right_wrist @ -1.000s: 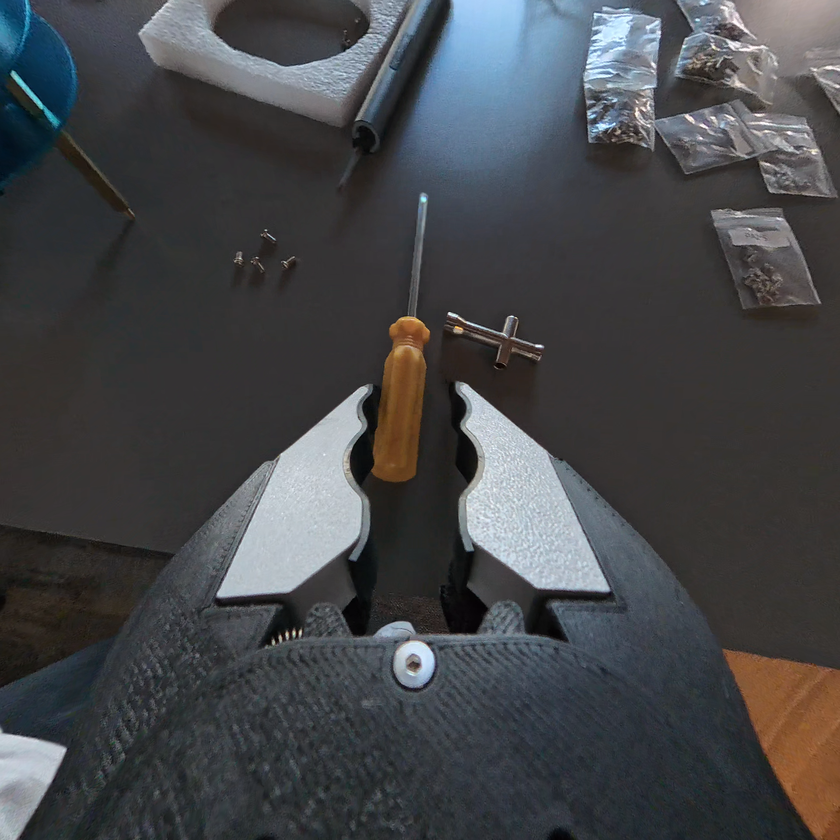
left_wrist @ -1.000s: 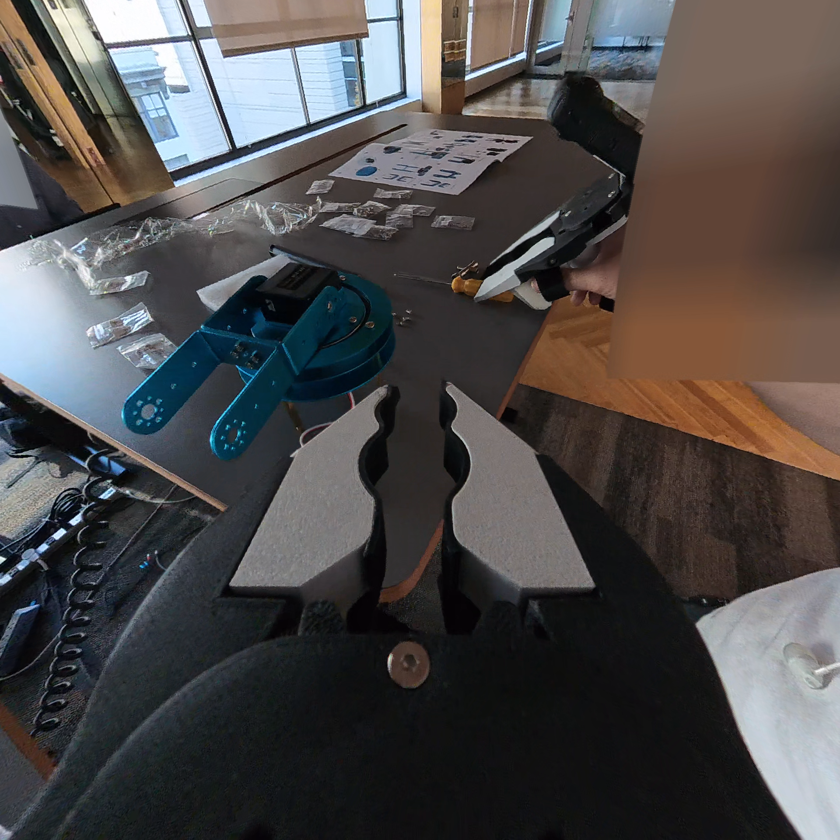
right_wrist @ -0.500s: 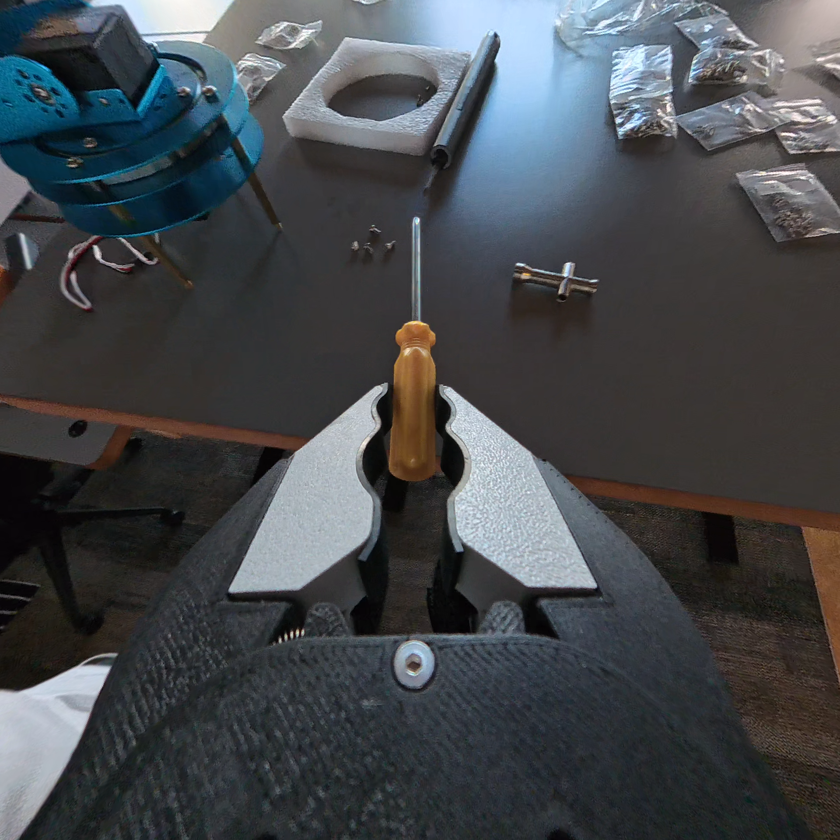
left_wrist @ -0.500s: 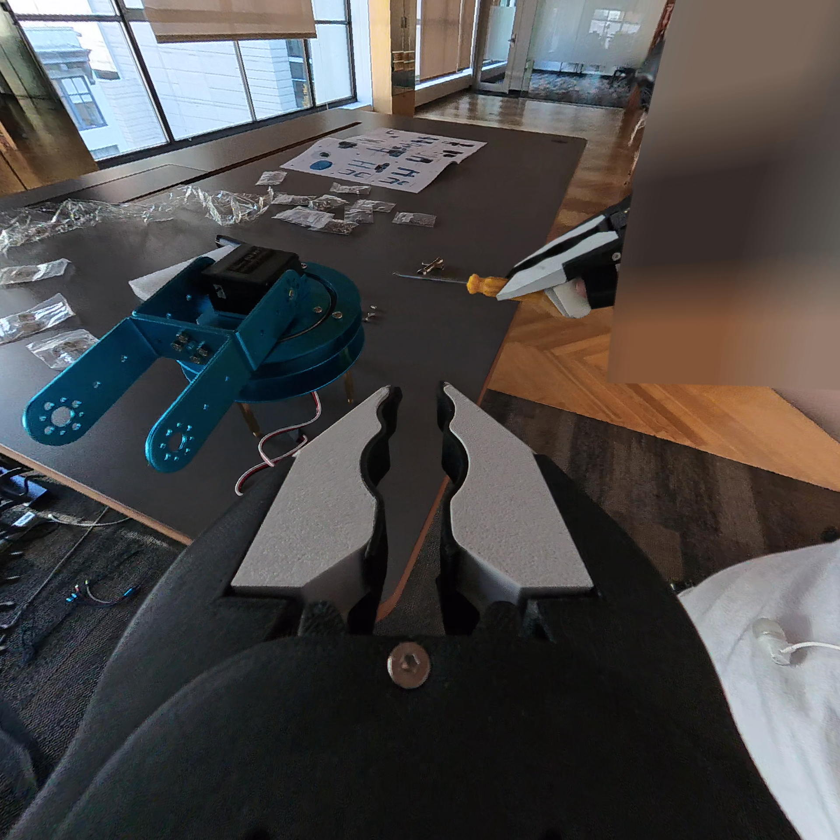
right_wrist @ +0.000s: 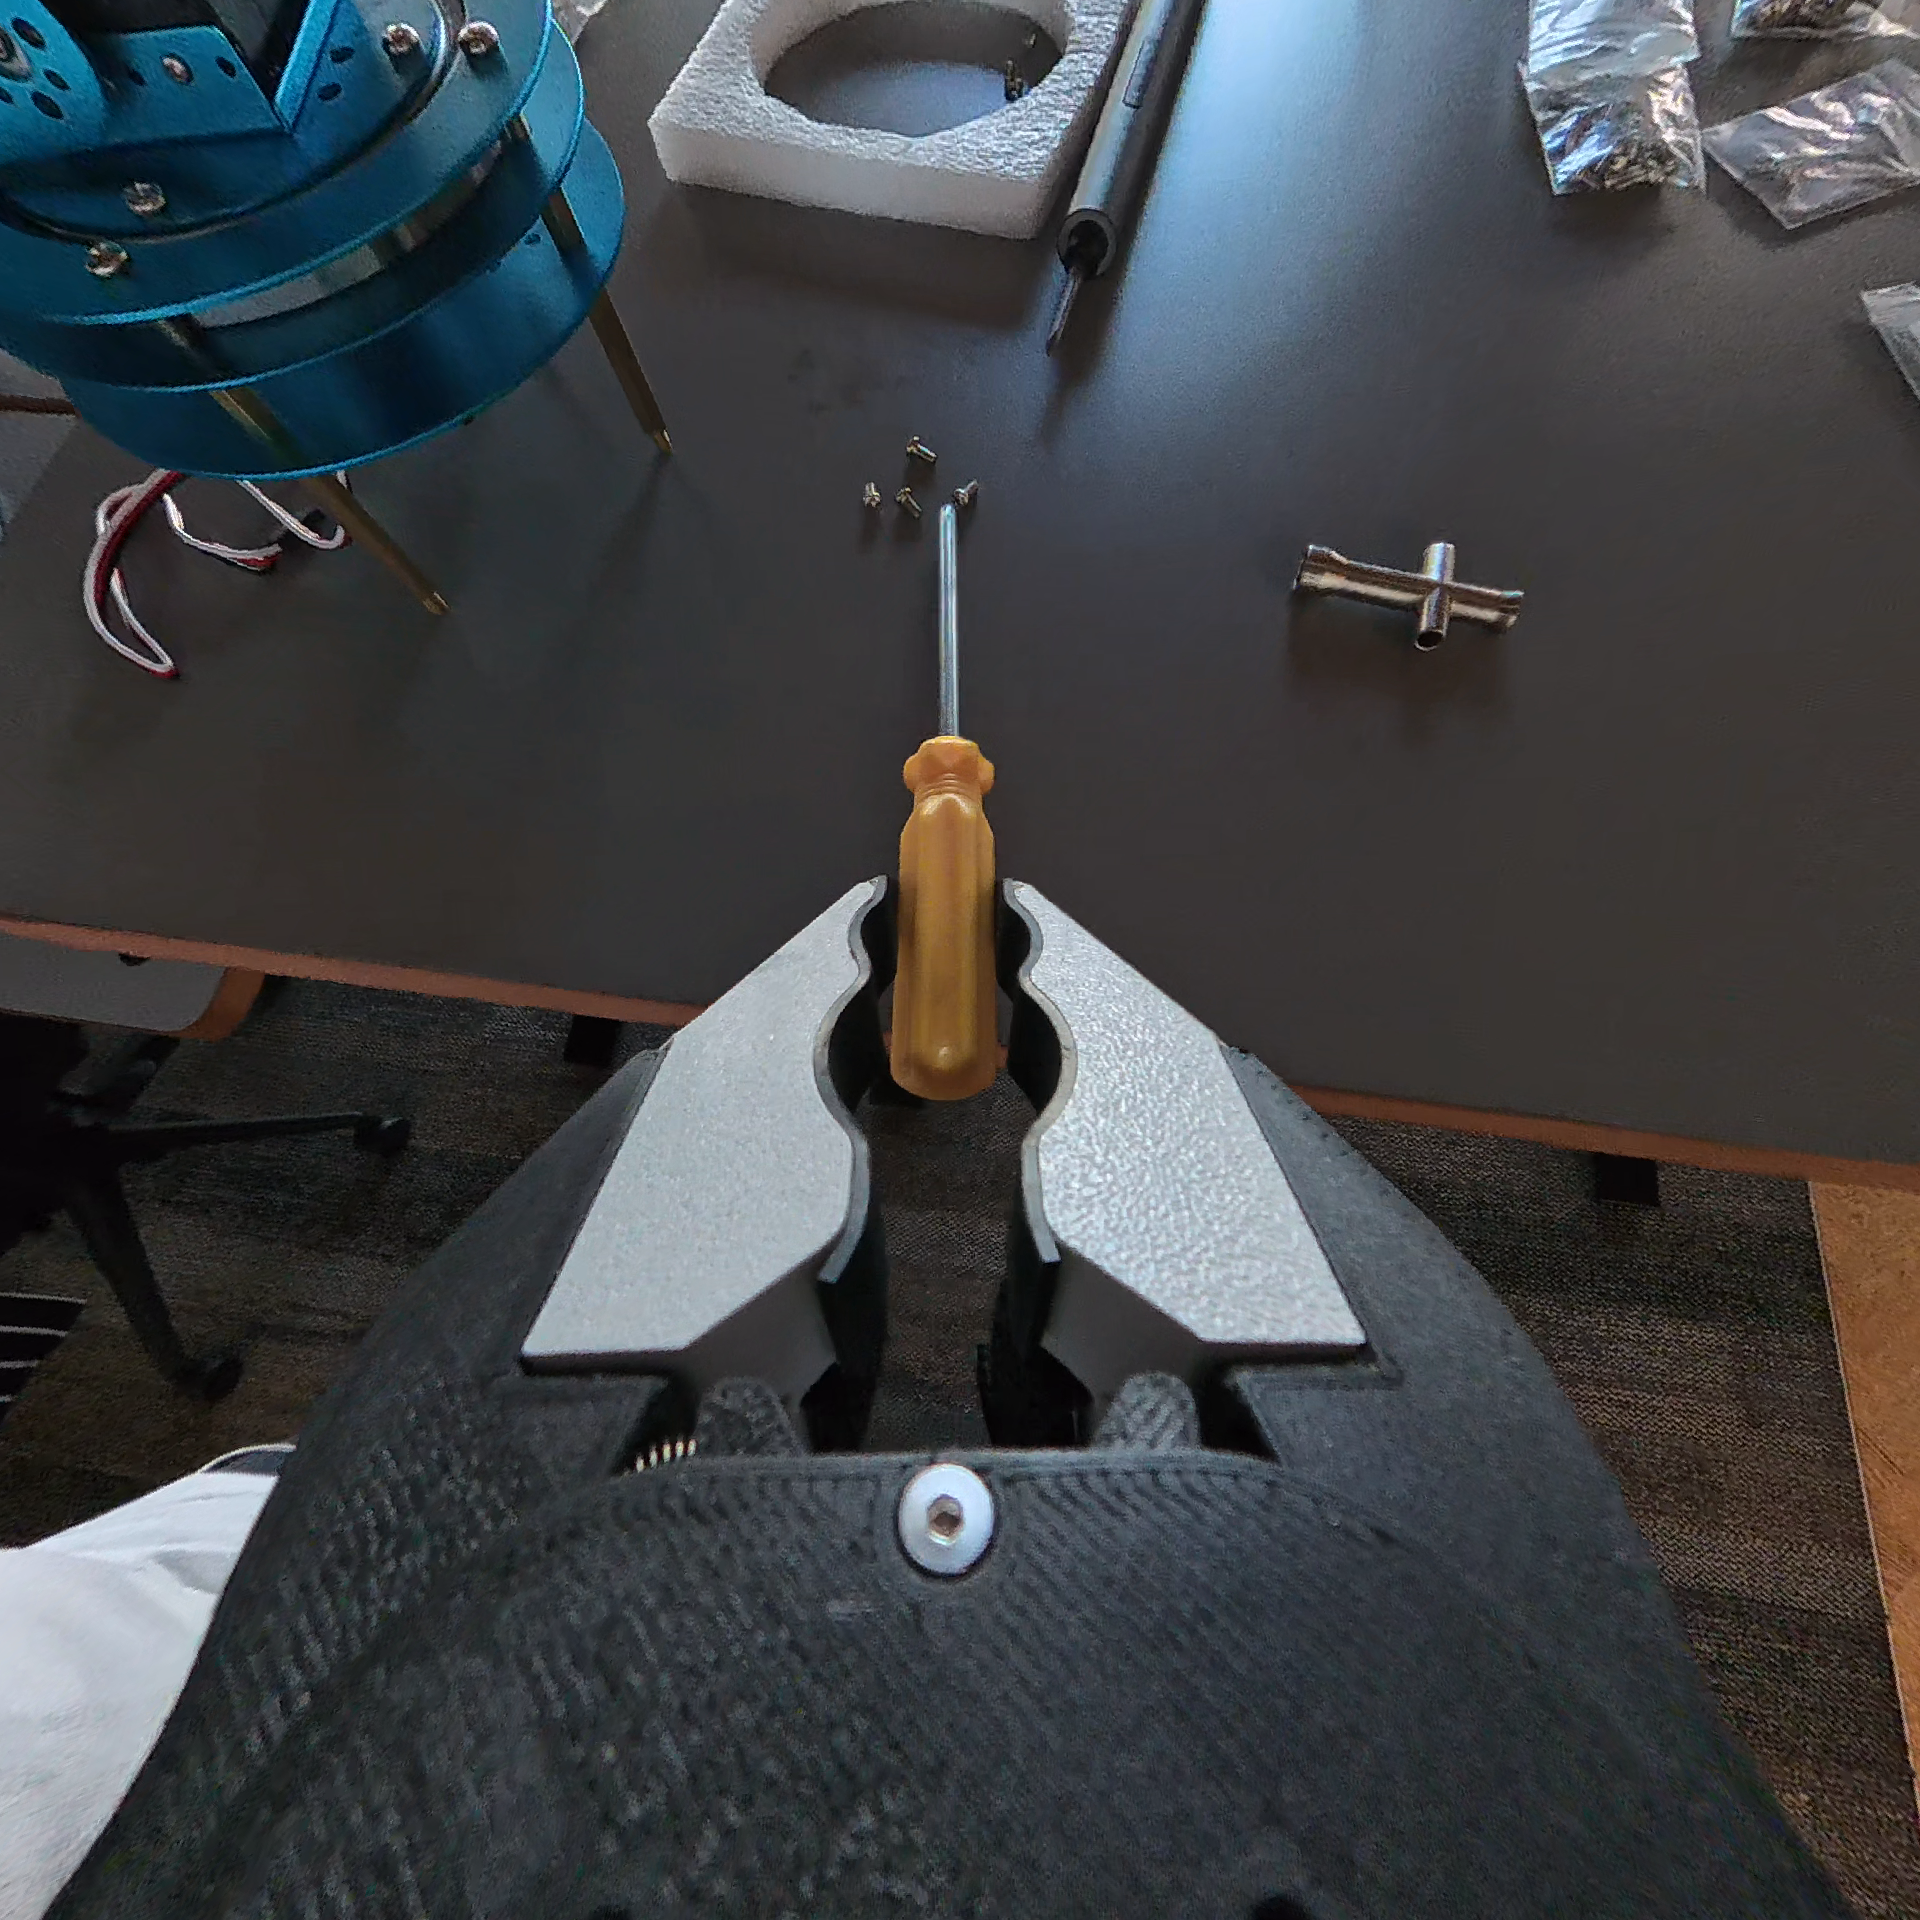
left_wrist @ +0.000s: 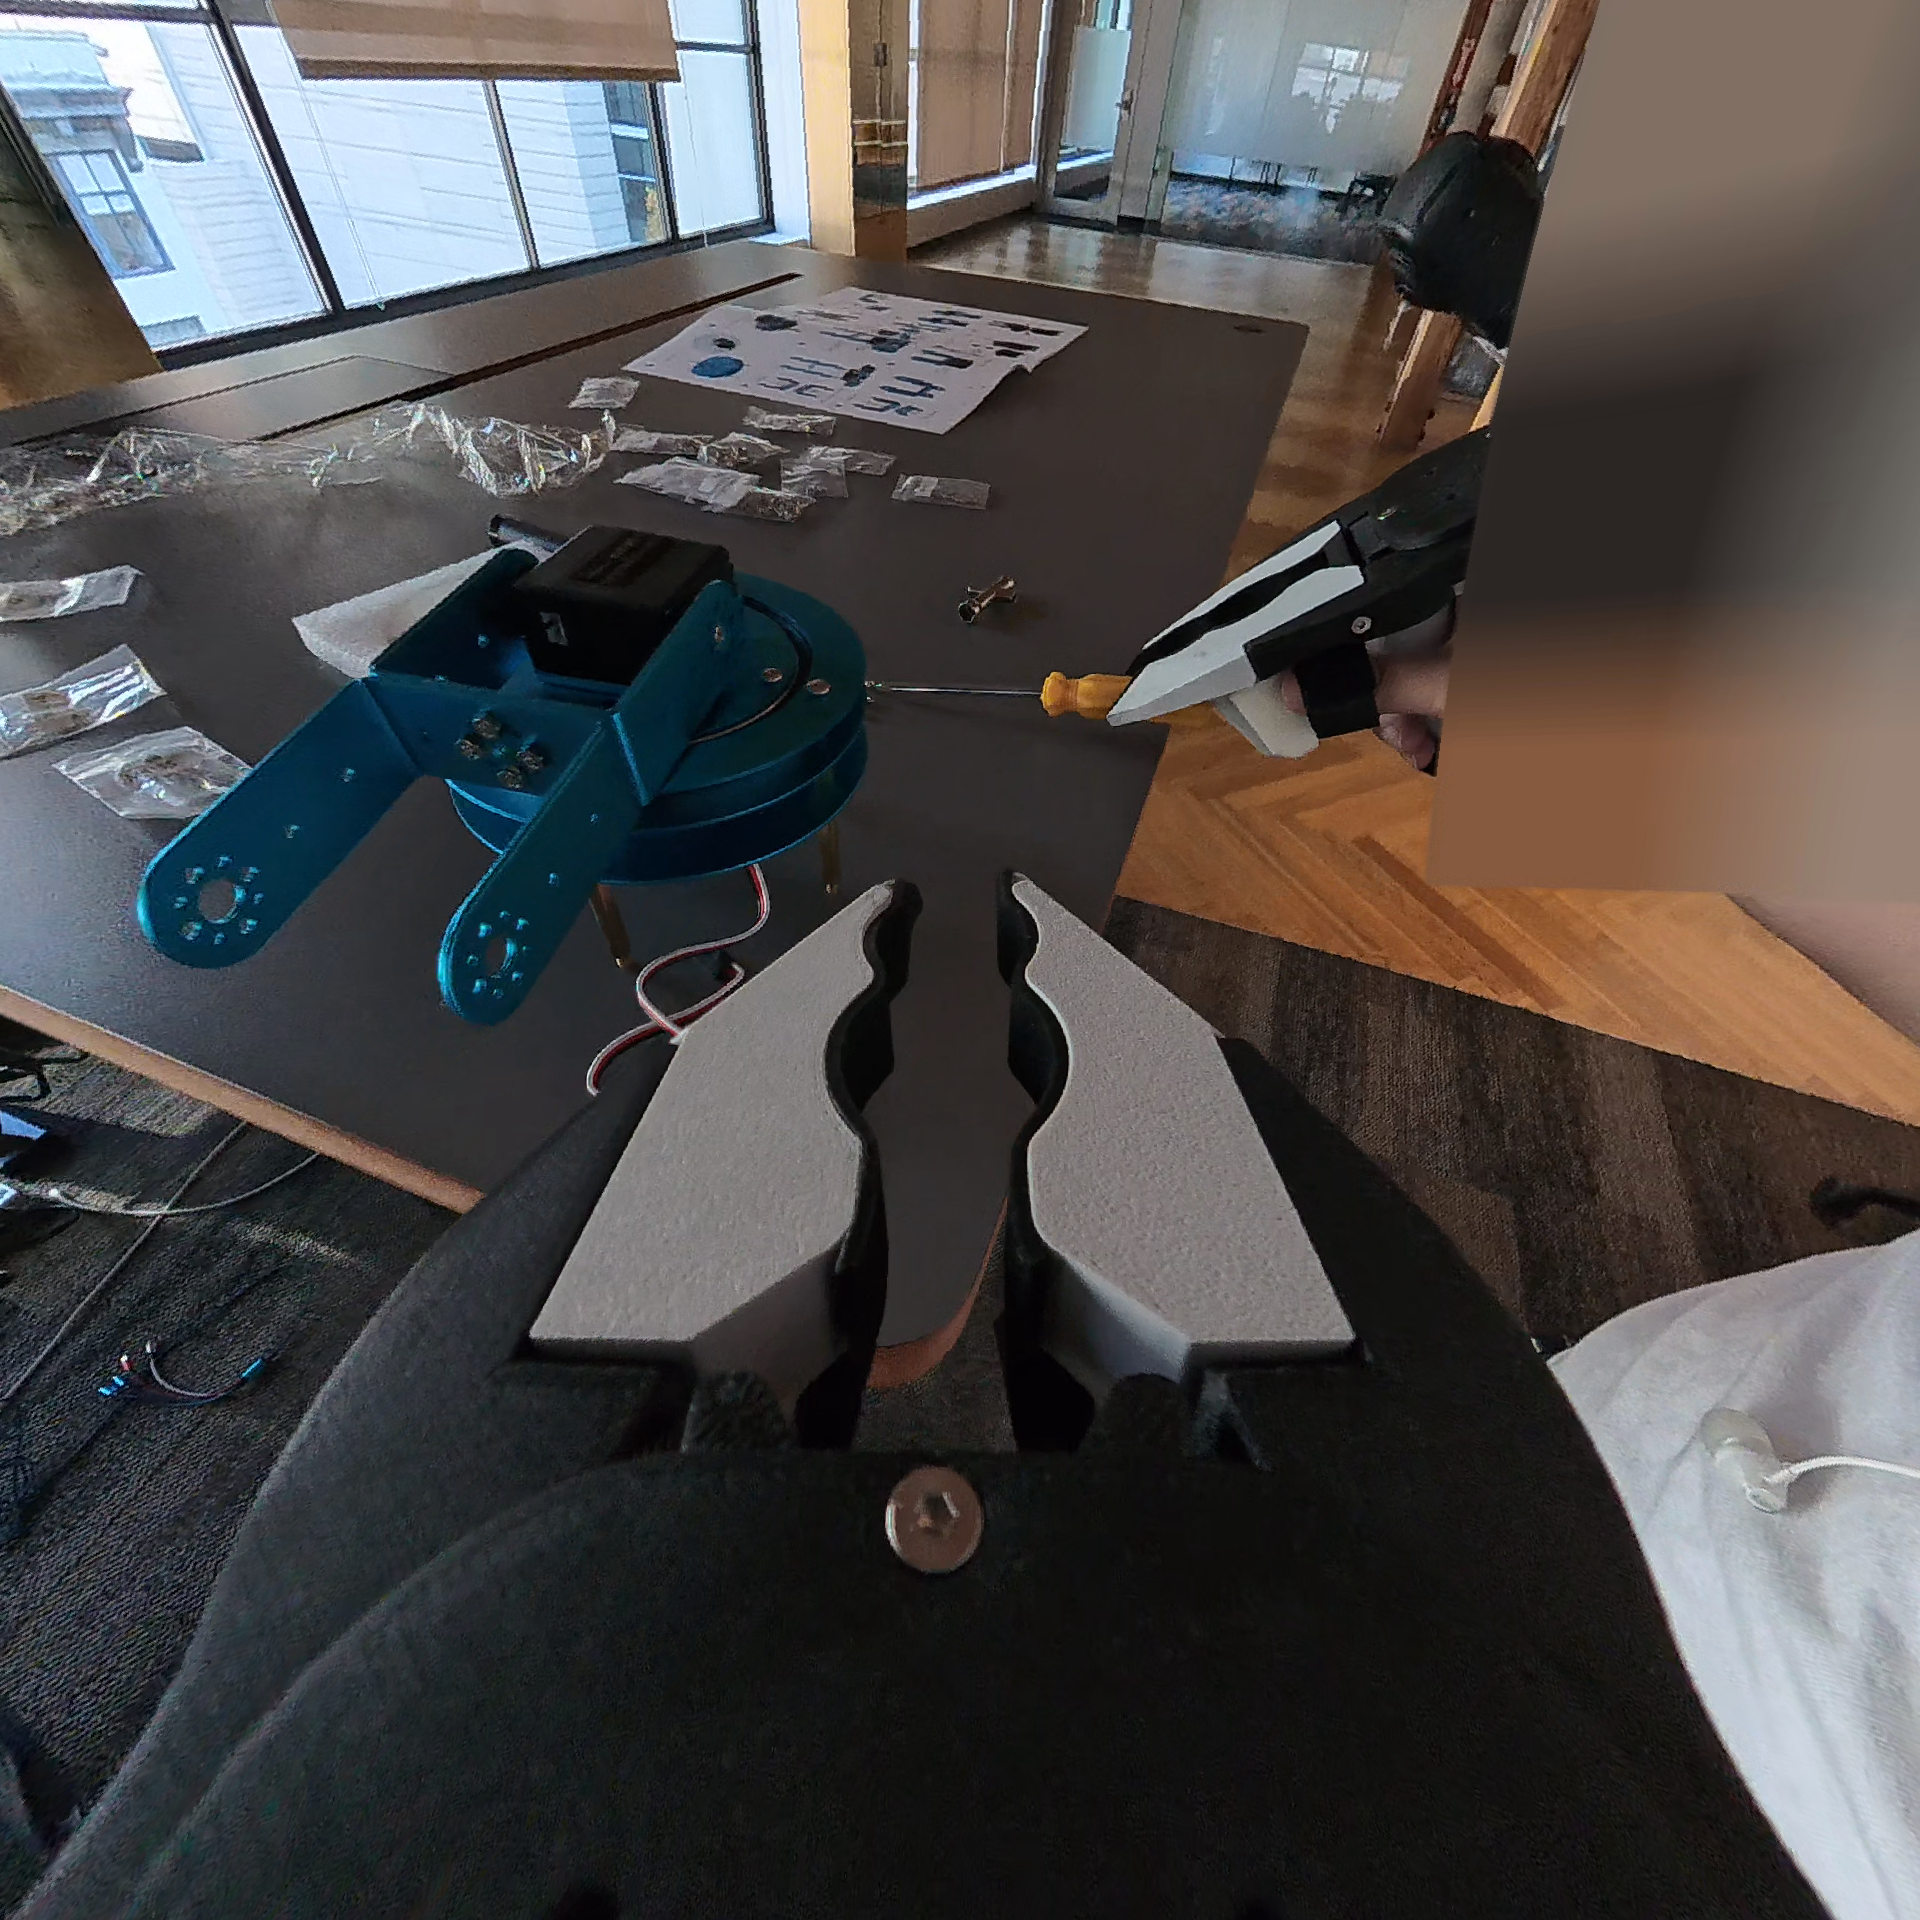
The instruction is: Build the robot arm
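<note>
Here the right gripper (right_wrist: 943, 904) is clamped on the amber handle of a screwdriver (right_wrist: 940, 935), holding it out level above the near edge of the dark table (right_wrist: 1558, 831). The thin steel shaft points forward, its tip in line with four small loose screws (right_wrist: 914, 480) lying on the tabletop. From the left wrist view the tip reaches close to the rim of the blue metal turntable assembly (left_wrist: 644, 727); whether it touches, I cannot tell.

Left gripper (left_wrist: 948, 904) holds nothing. Its jaws stand narrowly apart, hovering over the table's near corner, just beside the red and white wires (left_wrist: 665, 997) trailing from the assembly.

Handling, as judged: the screwdriver looks light and rigid. The smooth plastic handle could twist in the grip if torque is applied. The fingers hold the handle's rear half, which looks the right place; the shaft is too thin to grip well.

Nearby: a cross-shaped metal wrench (right_wrist: 1413, 597), a white foam frame (right_wrist: 894, 156), a dark pen-like driver (right_wrist: 1132, 135), clear bags of hardware (right_wrist: 1621, 125), and a printed sheet (left_wrist: 862, 358).
</note>
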The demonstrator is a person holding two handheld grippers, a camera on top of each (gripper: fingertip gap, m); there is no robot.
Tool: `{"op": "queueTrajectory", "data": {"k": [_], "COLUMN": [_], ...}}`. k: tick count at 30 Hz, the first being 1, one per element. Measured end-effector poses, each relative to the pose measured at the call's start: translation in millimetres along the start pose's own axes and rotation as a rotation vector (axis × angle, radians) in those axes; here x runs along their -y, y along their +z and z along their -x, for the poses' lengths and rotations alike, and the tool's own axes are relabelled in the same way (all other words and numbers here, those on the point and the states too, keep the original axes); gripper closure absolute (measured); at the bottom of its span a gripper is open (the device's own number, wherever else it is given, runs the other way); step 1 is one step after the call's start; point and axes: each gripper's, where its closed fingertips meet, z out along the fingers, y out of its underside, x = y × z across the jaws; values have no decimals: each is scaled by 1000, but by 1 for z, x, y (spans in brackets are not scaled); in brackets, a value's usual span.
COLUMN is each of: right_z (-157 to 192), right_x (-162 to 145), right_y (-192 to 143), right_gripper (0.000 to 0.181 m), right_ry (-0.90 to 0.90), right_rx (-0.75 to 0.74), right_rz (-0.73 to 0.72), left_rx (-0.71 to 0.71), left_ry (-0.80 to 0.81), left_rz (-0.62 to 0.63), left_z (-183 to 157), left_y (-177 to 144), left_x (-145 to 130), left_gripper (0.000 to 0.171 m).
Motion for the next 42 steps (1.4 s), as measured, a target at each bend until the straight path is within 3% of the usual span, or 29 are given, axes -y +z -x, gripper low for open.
{"op": "queueTrajectory", "data": {"k": [10,21,26,31,37,42], "right_z": [-7,-8,13,42,73,93], "right_x": [1,4,14,22,25,27], "right_y": [1,-24,-39,-63,-75,-77], "right_gripper": [164,164,164,165,164,165], "right_ry": [-28,-83,-38,10,70,105], "right_rx": [-18,66,272,532,823,972], "right_rz": [19,-19,-45,-38,17,46], "left_rx": [4,-86,-122,-9,19,-55], "left_ry": [-21,-183,-252,-139,-42,-232], "left_rz": [-3,-19,-60,-101,-173,-287], "left_z": [1,-15,-20,-8,-10,-9], "left_y": [0,30,45,59,64,53], "left_x": [-2,-4,-5,-15,-1,14], "left_gripper": [157,152,151,150,146,148]}}
